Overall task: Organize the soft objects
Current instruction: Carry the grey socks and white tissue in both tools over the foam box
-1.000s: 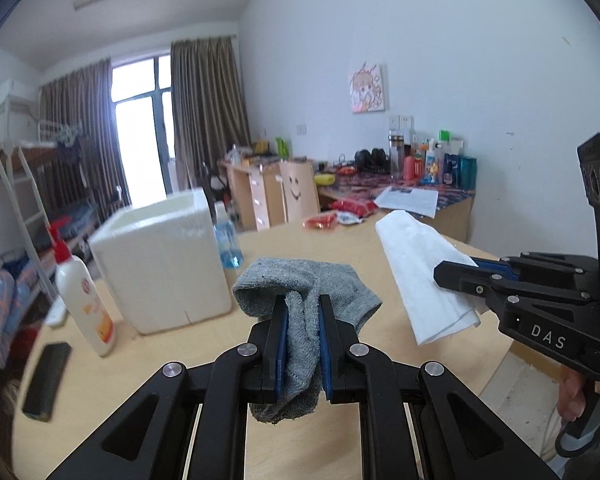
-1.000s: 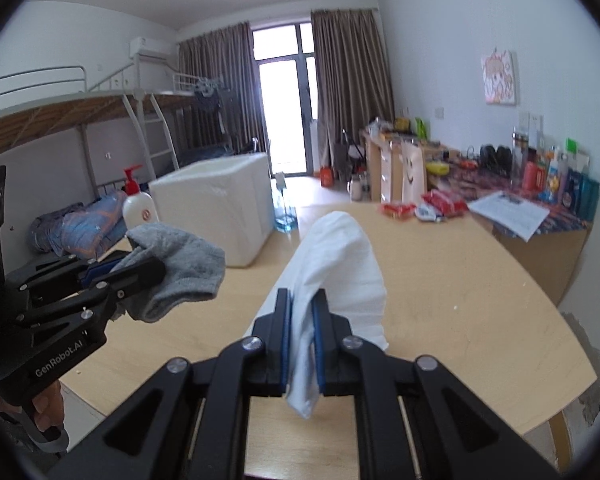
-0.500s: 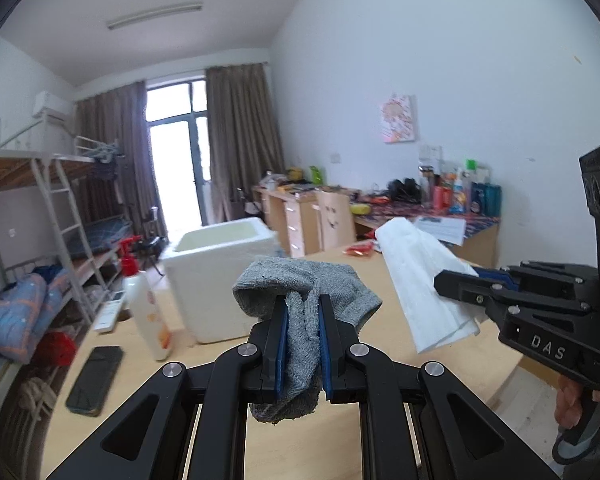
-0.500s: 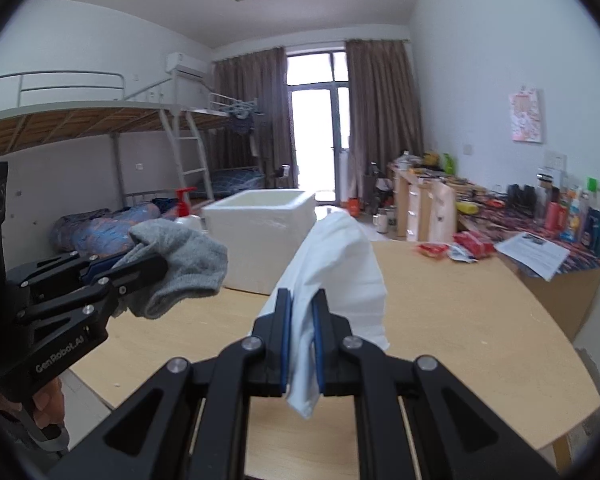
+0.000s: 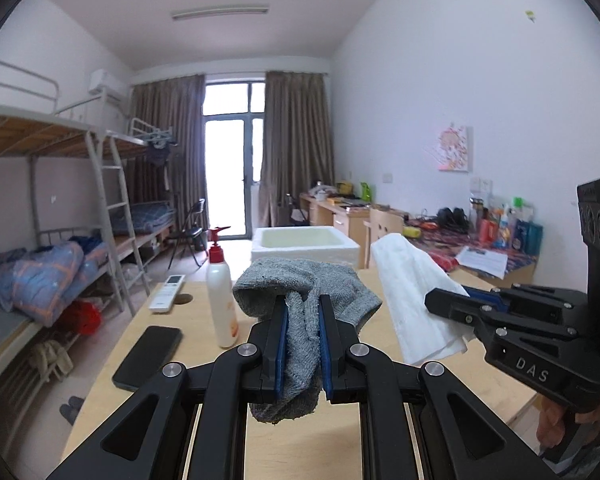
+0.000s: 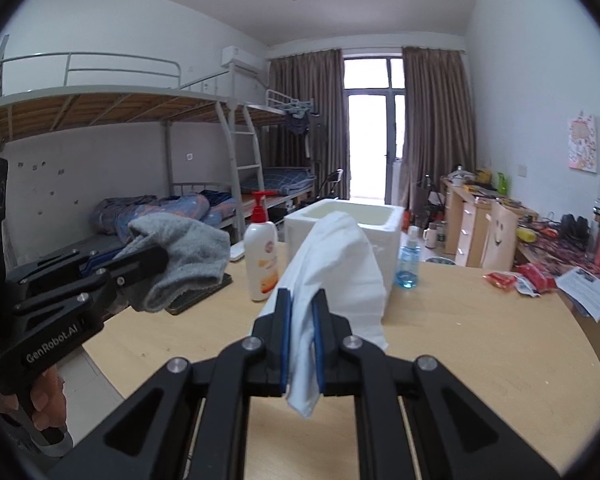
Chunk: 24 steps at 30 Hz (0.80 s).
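My left gripper (image 5: 302, 308) is shut on a grey sock (image 5: 300, 292) and holds it up above the wooden table (image 5: 172, 320). The sock also shows in the right wrist view (image 6: 184, 256). My right gripper (image 6: 300, 304) is shut on a white cloth (image 6: 336, 264), also held in the air; it shows in the left wrist view (image 5: 412, 292) with the right gripper (image 5: 444, 304) beside it. A white foam box (image 6: 360, 220), open on top, stands on the table straight ahead of both grippers.
A lotion pump bottle (image 5: 220, 296), a black phone (image 5: 148, 356) and a white remote (image 5: 166, 292) lie on the table's left. A small blue bottle (image 6: 408, 264) stands right of the box, red packets (image 6: 516, 280) further right. Bunk beds at left, cluttered desks at right.
Both grippers have risen and tilted up with their cloths still held. The foam box now appears farther away and lower, and more of the room shows.
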Available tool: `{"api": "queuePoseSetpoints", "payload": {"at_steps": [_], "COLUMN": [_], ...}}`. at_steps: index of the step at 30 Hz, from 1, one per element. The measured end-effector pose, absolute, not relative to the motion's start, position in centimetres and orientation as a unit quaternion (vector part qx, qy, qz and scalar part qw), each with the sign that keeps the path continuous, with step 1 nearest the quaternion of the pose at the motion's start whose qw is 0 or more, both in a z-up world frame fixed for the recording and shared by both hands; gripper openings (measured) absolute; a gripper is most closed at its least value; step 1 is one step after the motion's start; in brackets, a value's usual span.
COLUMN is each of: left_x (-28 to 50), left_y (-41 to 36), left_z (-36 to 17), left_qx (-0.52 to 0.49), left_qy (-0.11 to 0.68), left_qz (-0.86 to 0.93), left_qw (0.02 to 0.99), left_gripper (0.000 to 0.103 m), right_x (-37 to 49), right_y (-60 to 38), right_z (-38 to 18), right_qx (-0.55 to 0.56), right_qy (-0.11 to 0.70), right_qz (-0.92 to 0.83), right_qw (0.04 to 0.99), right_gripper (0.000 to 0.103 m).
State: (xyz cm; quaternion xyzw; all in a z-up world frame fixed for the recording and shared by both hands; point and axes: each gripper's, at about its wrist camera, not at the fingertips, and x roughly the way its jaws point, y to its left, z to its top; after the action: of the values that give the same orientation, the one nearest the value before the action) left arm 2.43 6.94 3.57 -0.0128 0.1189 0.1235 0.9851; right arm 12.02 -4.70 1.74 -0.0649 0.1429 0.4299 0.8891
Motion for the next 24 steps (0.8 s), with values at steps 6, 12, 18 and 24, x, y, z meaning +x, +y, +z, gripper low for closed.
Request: {"api": "queuePoseSetpoints", "payload": {"at_steps": [6, 12, 18, 24], "left_x": [3.4, 4.7, 6.4, 8.1], "left_y": [7.8, 7.8, 8.2, 8.8], "left_z": [2.7, 2.0, 2.3, 3.2], "left_qx": [-0.025, -0.028, -0.028, -0.032], "left_qy": [0.129, 0.142, 0.147, 0.148], "left_qz": [0.135, 0.127, 0.125, 0.122], "left_qw": [0.982, 0.981, 0.981, 0.981], "left_gripper": [0.015, 0.015, 0.015, 0.015], "right_x": [12.3, 13.0, 14.1, 15.5], "right_y": [-3.9, -3.6, -3.2, -2.9], "right_z": [1.3, 0.7, 1.1, 2.4], "right_qx": [-0.065, -0.067, -0.066, -0.07], "right_qy": [0.147, 0.162, 0.171, 0.167], "right_qz": [0.437, 0.434, 0.425, 0.421], "right_qw": [0.885, 0.884, 0.886, 0.889], "right_gripper": [0.013, 0.013, 0.013, 0.013]}}
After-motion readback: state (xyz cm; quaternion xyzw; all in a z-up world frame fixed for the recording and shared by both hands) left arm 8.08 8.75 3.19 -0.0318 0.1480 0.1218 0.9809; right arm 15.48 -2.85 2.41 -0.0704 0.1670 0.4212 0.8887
